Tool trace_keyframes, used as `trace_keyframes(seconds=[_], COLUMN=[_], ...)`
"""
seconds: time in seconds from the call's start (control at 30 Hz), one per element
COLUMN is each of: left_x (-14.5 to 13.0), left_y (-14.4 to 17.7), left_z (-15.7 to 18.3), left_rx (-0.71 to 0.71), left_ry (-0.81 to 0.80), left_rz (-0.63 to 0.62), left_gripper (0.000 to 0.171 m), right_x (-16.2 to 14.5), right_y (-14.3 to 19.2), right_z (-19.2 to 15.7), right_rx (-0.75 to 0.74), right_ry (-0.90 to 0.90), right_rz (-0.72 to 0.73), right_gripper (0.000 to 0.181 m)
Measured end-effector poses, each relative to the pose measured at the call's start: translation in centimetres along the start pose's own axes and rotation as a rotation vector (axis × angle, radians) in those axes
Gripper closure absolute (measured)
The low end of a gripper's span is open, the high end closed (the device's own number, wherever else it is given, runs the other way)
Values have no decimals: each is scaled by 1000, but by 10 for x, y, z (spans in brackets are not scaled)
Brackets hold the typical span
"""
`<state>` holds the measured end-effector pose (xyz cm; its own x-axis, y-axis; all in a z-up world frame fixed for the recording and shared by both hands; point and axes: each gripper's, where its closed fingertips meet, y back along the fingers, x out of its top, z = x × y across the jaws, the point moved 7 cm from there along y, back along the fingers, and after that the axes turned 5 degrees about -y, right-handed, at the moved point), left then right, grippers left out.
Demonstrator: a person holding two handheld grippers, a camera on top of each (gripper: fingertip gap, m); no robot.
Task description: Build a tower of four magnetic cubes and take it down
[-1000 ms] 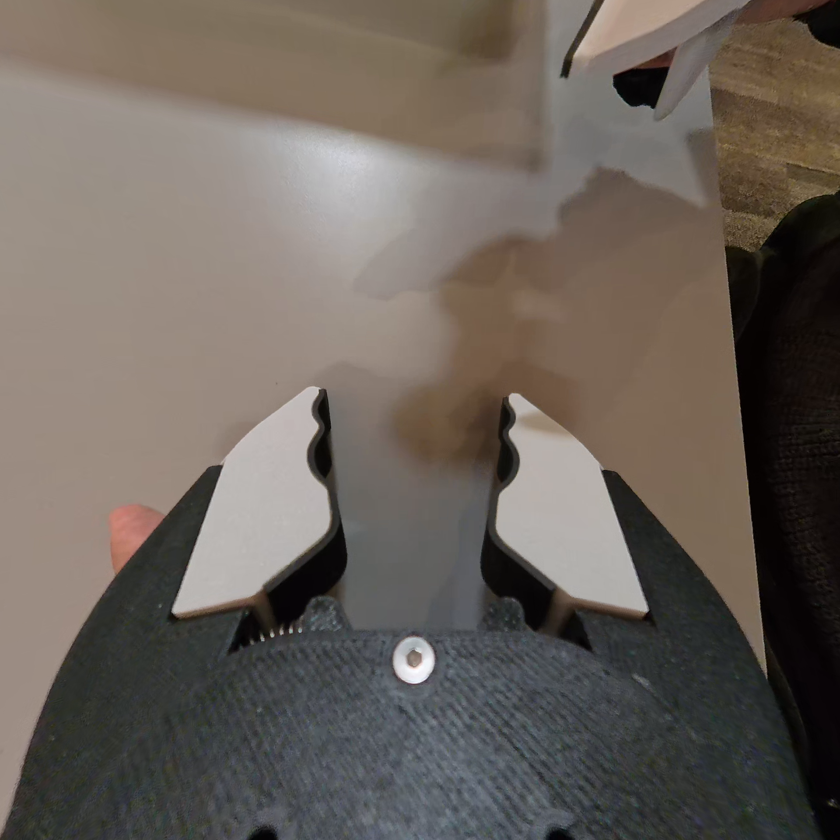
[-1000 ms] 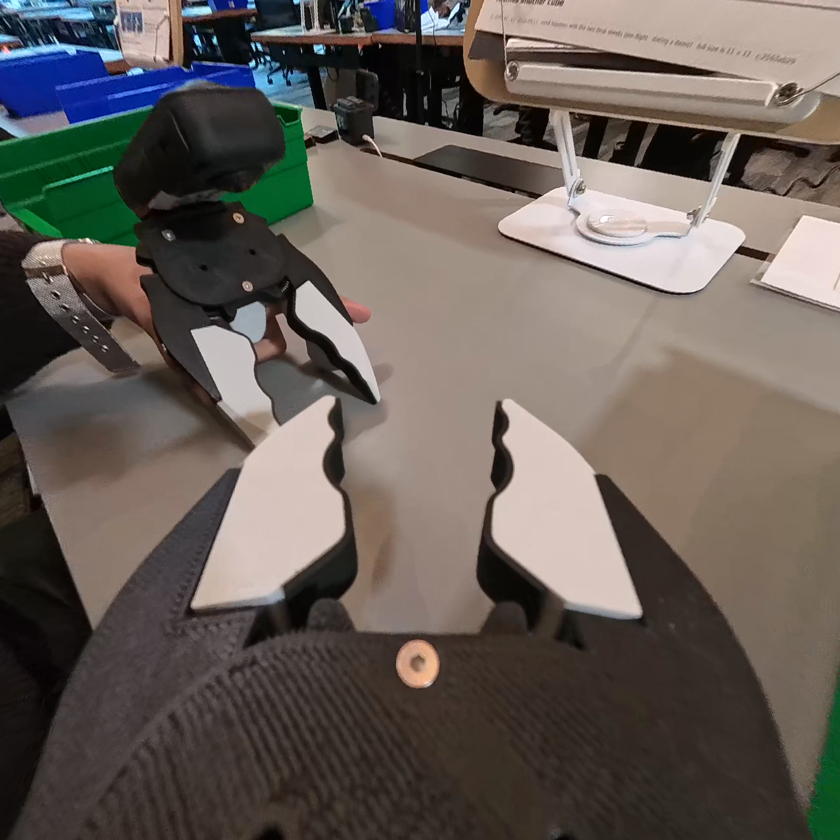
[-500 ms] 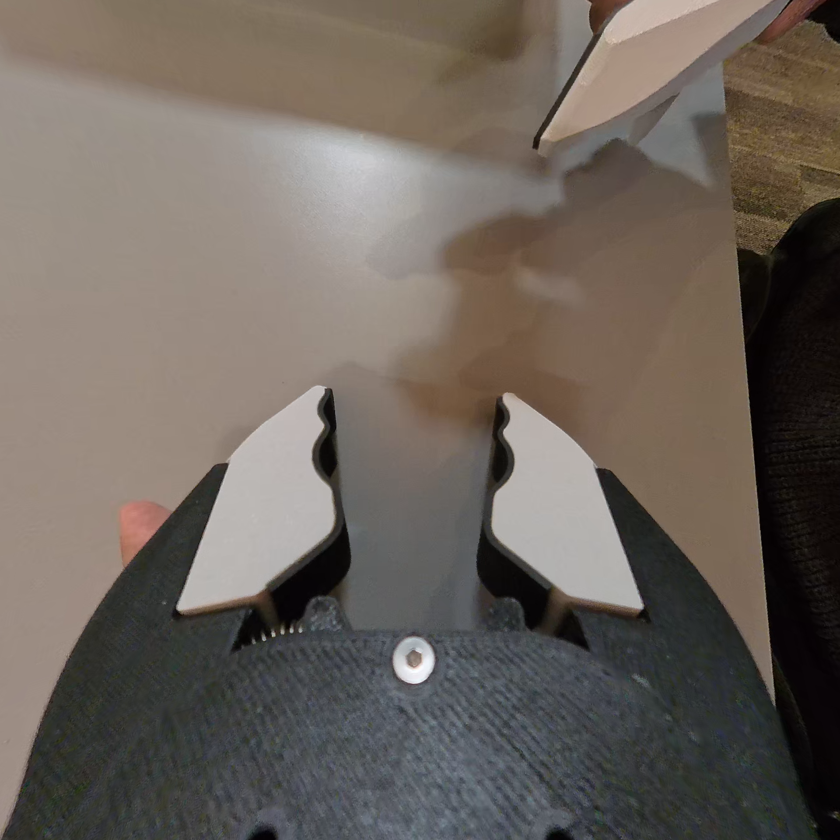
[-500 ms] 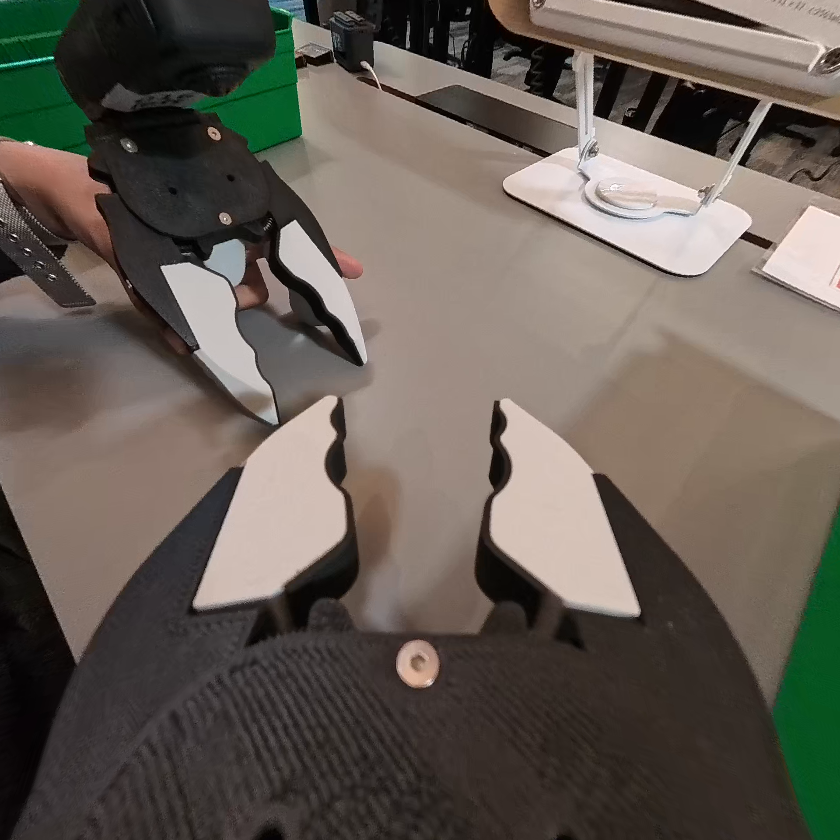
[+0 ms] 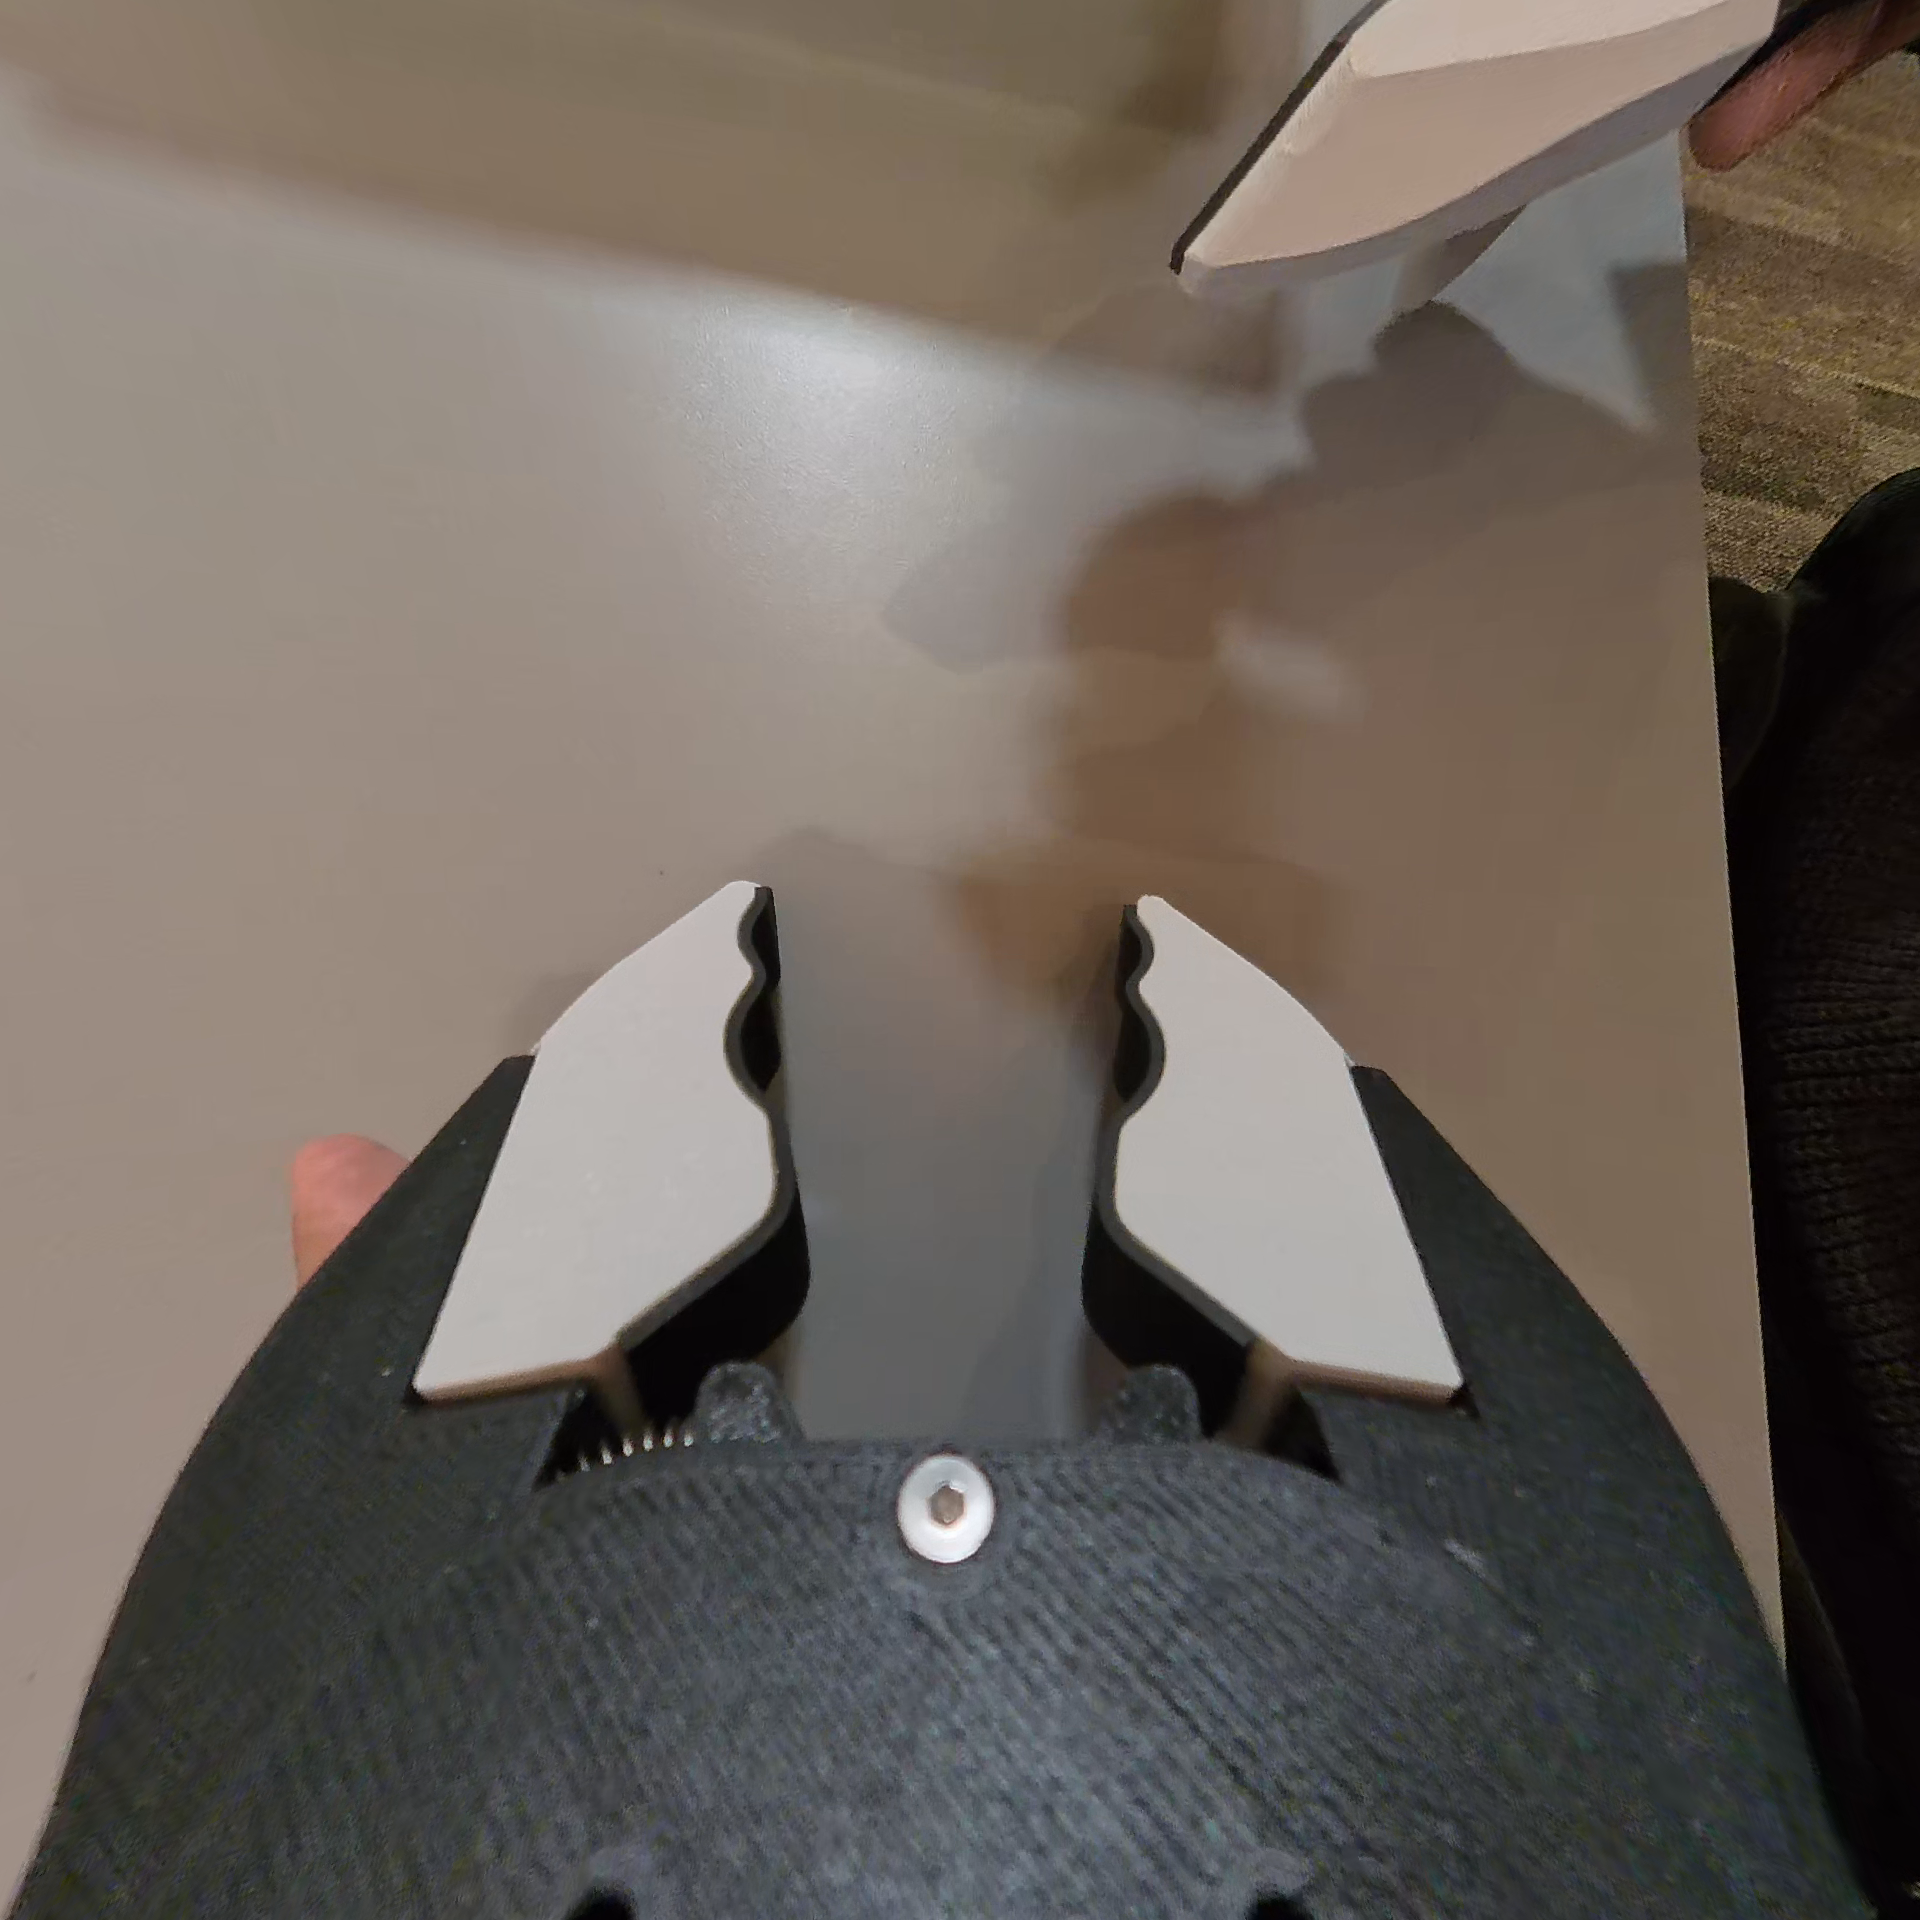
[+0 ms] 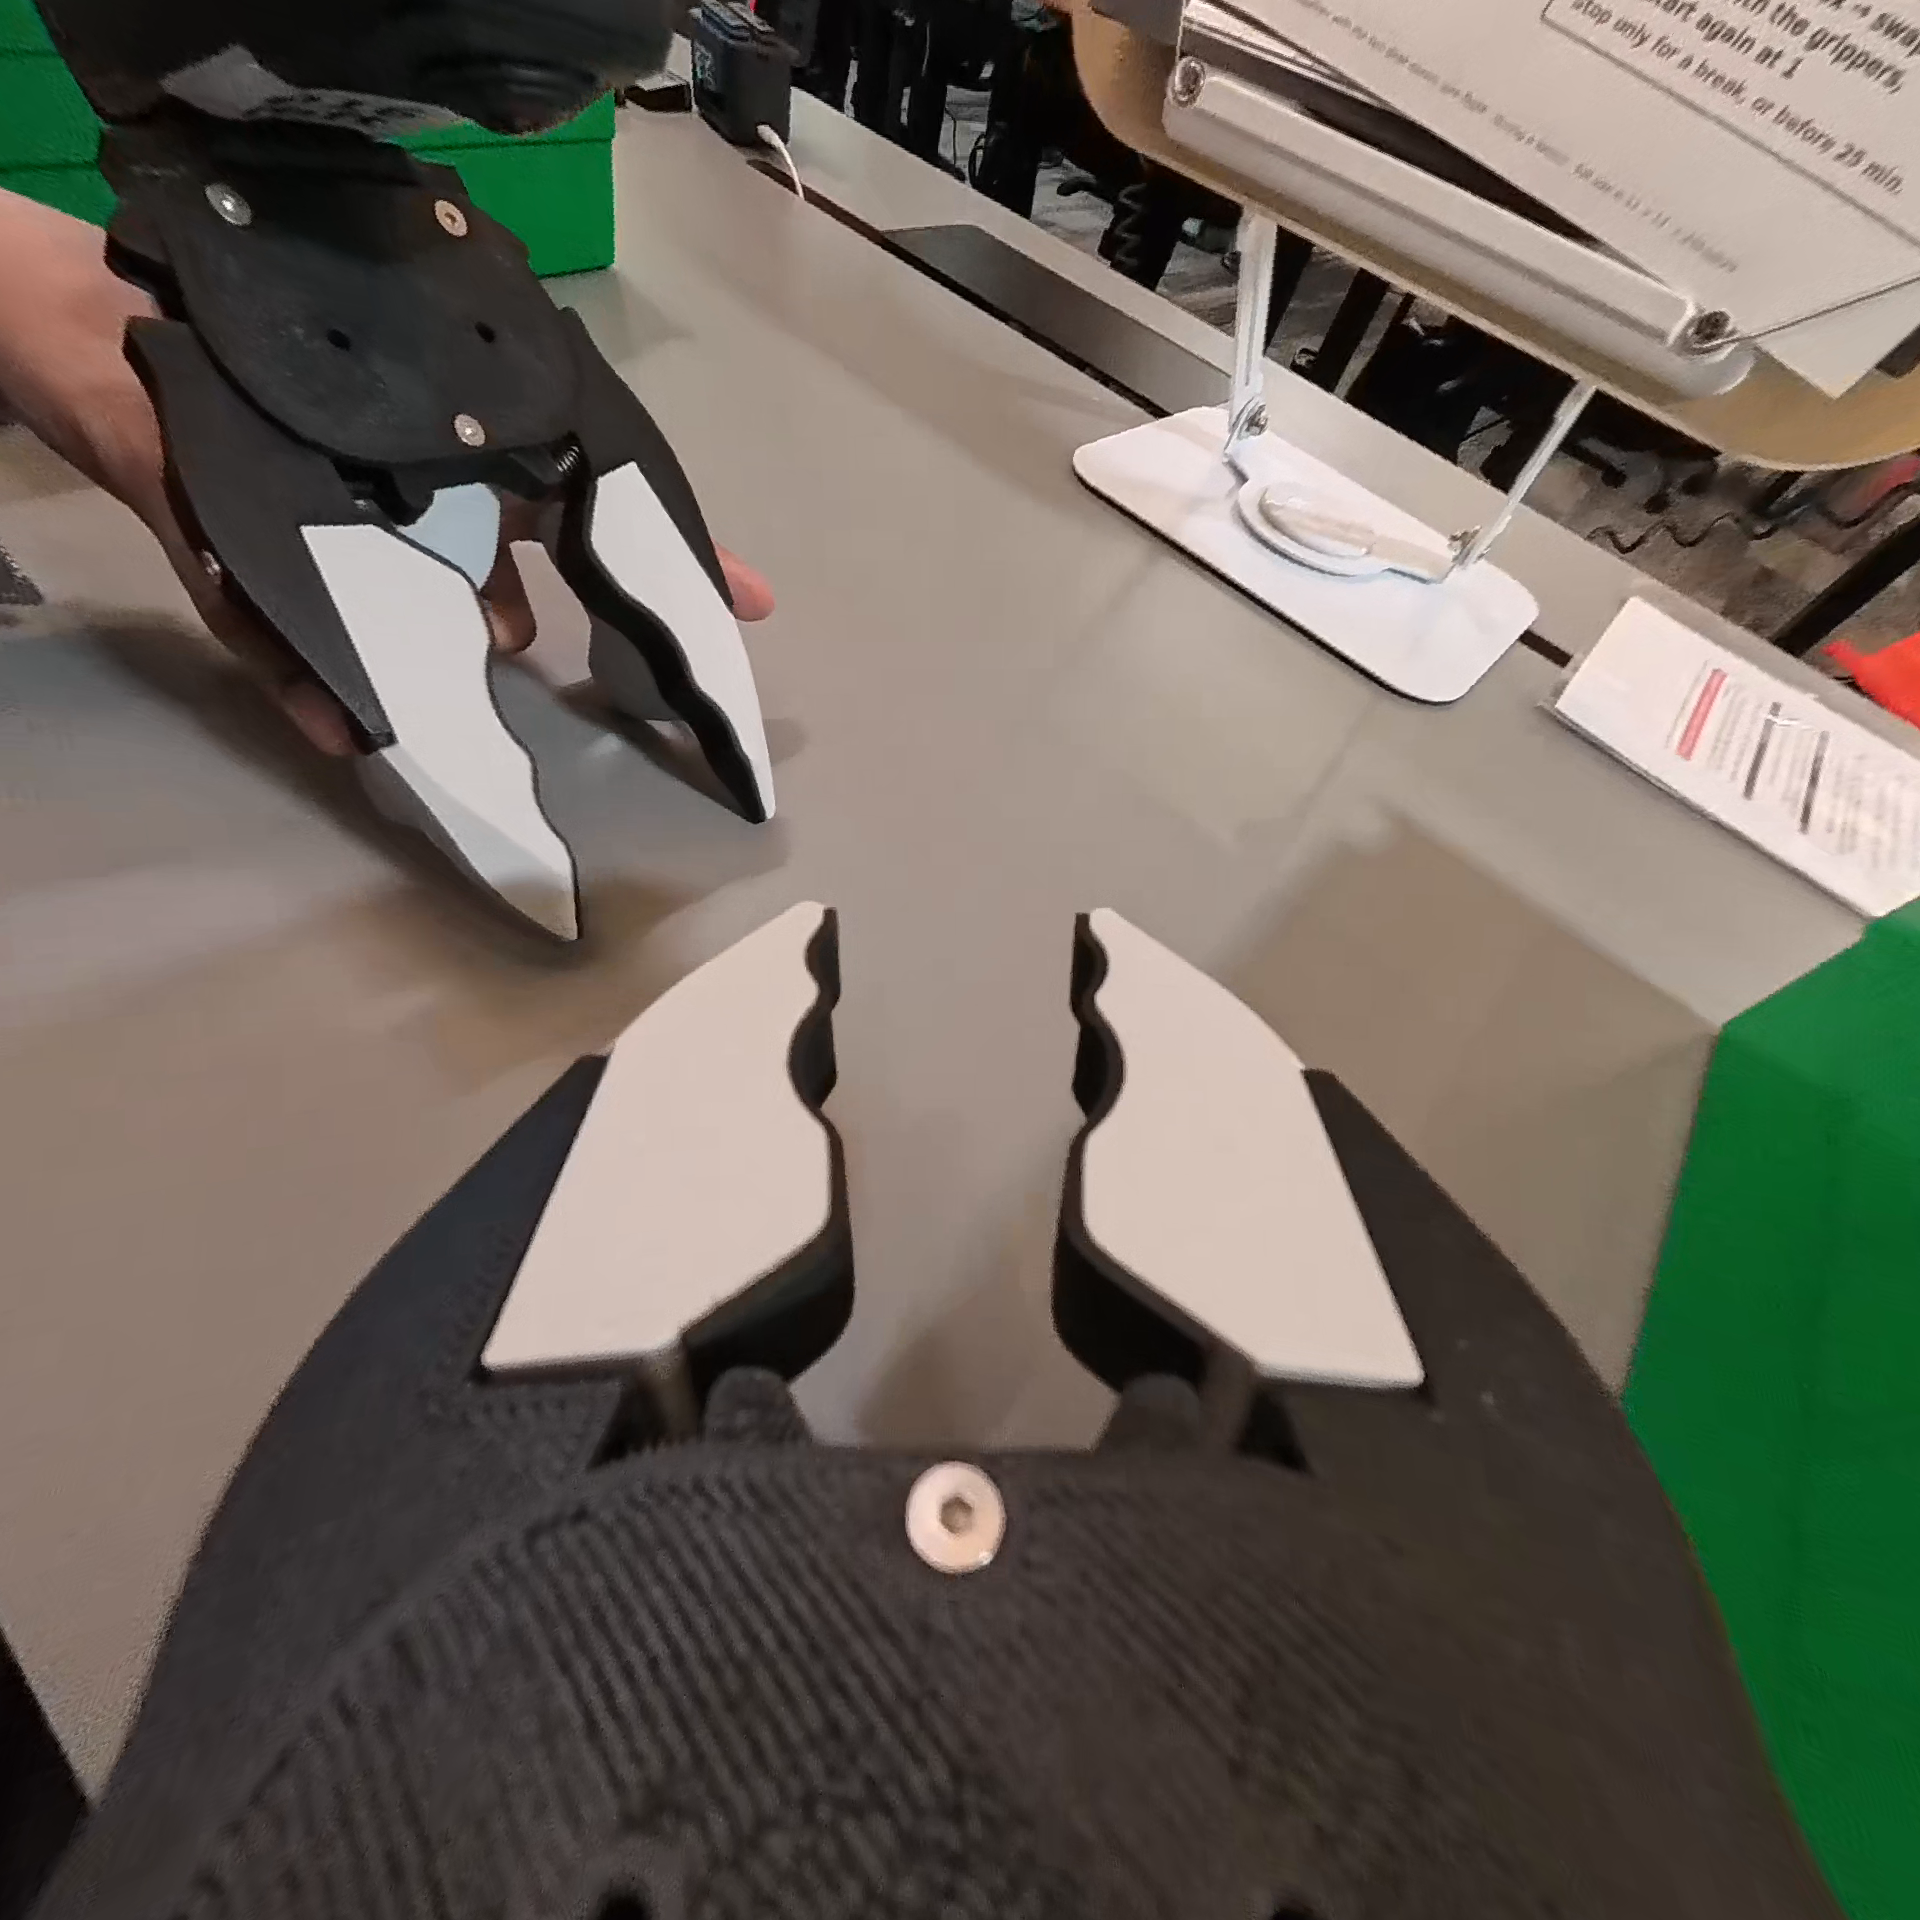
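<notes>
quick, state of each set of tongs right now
Left tongs: open, holding nothing, over the bare grey table.
Right tongs: open, holding nothing, over the same table.

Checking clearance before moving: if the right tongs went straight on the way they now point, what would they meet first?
Probably bare grey table. The right tongs, open and empty, aim between the left tongs and the white stand base; depth is uncertain.

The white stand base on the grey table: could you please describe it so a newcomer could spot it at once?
On the grey table, look to the far right side. The stand base is a flat white plate with rounded corners, under a tilted board. Unlike the flat white card beside it, thin metal legs rise from it.
</notes>
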<state>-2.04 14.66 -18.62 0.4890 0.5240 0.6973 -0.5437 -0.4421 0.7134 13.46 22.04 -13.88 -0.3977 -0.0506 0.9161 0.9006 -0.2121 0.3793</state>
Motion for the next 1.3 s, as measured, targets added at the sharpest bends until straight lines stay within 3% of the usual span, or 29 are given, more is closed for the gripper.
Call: trace_keyframes(seconds=[0.6,1.1,1.3], left_x=[1,2,2], left_y=[-1,-5,-5], left_z=[-2,3,3], left_rx=[40,86,88], left_ry=[8,-55,-53], left_rz=[-6,-31,-31], left_gripper=[117,110,110], right_x=[-1,11,43], right_y=[-3,-1,29], right_z=[1,-1,30], right_rx=[7,8,-174], right_ry=[-75,-149,-95], right_rz=[7,59,149], right_gripper=[123,121,126])
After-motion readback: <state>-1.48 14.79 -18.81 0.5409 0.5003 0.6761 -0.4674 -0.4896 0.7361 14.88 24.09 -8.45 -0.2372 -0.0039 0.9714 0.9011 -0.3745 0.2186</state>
